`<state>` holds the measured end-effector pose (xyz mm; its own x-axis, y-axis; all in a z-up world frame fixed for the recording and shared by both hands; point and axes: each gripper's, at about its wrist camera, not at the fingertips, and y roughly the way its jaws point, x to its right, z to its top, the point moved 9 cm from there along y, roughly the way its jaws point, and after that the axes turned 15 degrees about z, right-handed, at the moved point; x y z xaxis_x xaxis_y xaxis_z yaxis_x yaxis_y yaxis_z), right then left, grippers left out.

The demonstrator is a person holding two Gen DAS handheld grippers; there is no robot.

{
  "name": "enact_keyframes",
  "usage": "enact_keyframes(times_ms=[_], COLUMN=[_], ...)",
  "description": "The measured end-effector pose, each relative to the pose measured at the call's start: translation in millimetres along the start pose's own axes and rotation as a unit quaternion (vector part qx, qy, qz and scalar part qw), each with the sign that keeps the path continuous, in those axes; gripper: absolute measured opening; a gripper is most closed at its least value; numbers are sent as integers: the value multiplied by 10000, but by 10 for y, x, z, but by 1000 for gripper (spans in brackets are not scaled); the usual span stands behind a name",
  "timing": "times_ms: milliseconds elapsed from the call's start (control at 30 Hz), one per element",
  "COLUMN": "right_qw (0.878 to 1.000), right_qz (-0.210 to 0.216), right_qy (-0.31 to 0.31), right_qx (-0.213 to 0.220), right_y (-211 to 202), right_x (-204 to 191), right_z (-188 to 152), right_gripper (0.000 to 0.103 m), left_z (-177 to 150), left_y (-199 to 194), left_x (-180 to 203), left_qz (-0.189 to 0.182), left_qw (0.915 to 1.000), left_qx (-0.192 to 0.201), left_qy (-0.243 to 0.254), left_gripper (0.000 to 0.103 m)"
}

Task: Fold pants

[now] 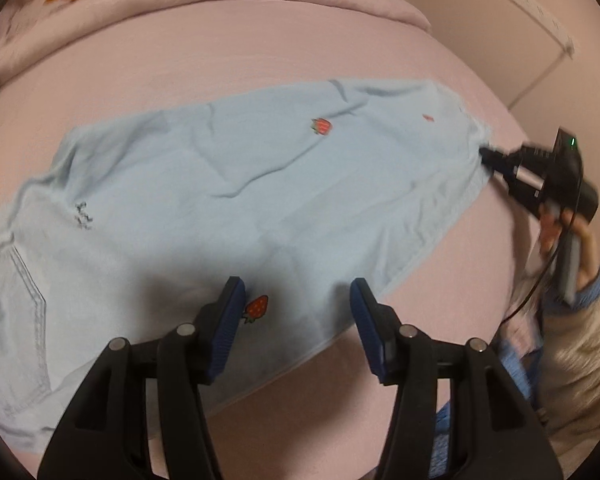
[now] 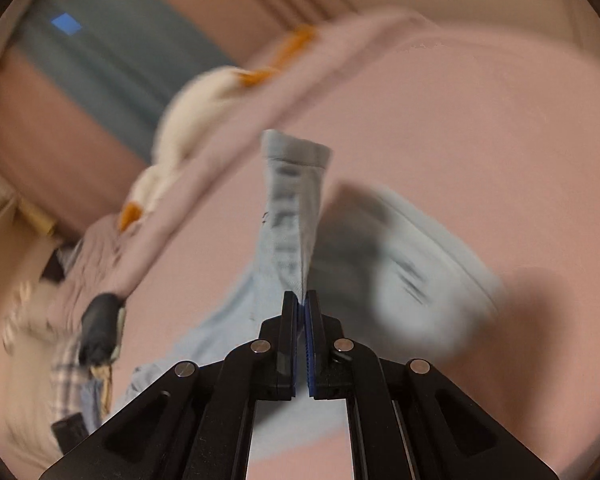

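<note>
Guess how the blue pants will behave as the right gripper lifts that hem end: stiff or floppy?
Probably floppy: the pants wrinkle flat on the bed, and the hem drapes from the shut right gripper. Likely light; a one-corner pinch lifts it. Left gripper hangs open above.

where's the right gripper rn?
Left wrist view: right gripper at far right, shut on the hem end of the light blue strawberry-print pants on the pink bedsheet; open left gripper near the lower edge.

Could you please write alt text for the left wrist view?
Light blue pants with strawberry patches lie spread on a pink bed. The open left gripper hovers over their near edge, while the right gripper pinches the far leg end.
</note>
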<state>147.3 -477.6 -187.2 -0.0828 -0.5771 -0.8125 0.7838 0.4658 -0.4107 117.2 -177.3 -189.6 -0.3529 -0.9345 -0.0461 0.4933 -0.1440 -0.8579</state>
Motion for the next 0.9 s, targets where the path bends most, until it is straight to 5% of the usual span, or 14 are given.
enact_keyframes(times_ms=[67,167,233,267,367,500,533,600,700,900], right_qw=[9990,9940,9946,9945,9949,9964,9970,9985,9987,9964], right_qz=[-107,293,227,188,-76,-87,-129,-171,-167,-658], right_qy=[426,1024,912,884,866,789,715,489,323,383], right_qx=[-24,235,445,537,516,286,269,198,357,381], right_y=[75,4,-111,-157,-92,51,60,33,-214,-378], right_x=[134,208,202,202,282,288,269,199,106,318], right_z=[-78,-112,22,88,227,203,187,184,203,108], right_gripper=[6,12,35,38,38,37,24,6,4,4], left_z=[-19,-47,-74,-94,-112,-105,-114,-124,-159,-228], left_y=[-5,-18,20,54,138,106,82,35,7,55], left_x=[59,159,262,283,325,335,333,317,300,210], left_qz=[54,-11,-18,31,121,-56,-63,-107,-104,82], left_qw=[9998,9983,9973,9967,9958,9962,9960,9957,9949,9956], left_qx=[42,136,117,90,80,169,204,256,306,128], left_qy=[177,558,723,809,906,849,864,888,950,922], left_gripper=[54,54,52,52,32,13,12,11,12,29])
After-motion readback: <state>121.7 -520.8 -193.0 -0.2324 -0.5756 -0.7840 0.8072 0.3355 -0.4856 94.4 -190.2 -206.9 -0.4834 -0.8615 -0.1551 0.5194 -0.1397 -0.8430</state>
